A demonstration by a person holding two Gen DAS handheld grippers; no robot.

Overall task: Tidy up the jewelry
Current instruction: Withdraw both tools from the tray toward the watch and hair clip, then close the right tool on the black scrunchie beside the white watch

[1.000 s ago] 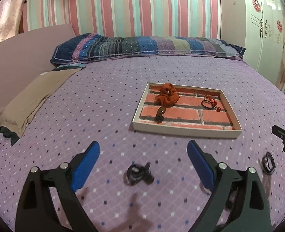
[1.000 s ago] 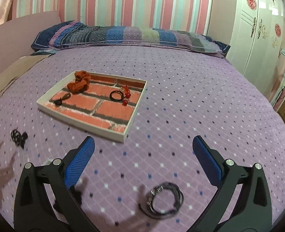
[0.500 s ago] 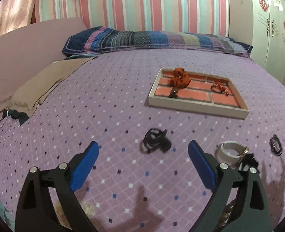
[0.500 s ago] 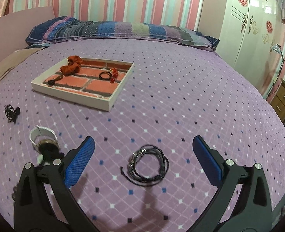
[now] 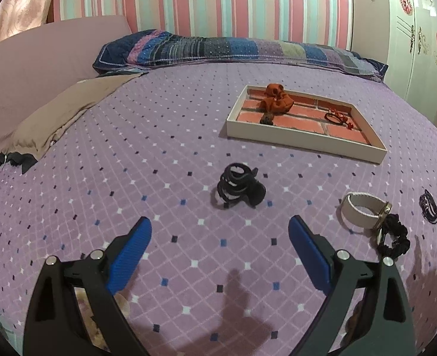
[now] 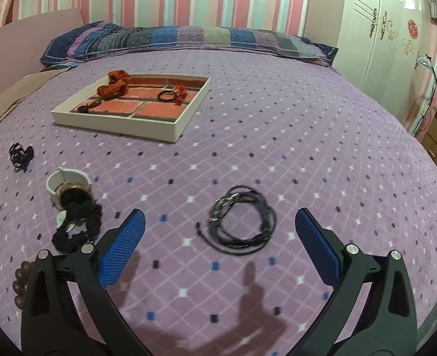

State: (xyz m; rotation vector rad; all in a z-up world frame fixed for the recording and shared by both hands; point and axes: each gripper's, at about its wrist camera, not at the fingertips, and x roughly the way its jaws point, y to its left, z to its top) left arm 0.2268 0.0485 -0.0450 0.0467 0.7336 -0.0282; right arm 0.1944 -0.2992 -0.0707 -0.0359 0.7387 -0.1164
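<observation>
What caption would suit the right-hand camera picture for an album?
Open right gripper poised over a coiled black cord bracelet on the purple bedspread, brick-patterned tray beyond.

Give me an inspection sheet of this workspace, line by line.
Surface: purple patterned bedspread.
Job's things: tray holds orange scrunchie, red-beaded hair tie and a small dark piece; loose on the bed: black hair claw, white band, black scrunchie, coiled black cord, brown beads.
Clutter: tan cloth.
Grippers: left gripper open; right gripper open; both empty.
Cables: nothing seen.
Surroundings: striped wall, pillow, white wardrobe.
</observation>
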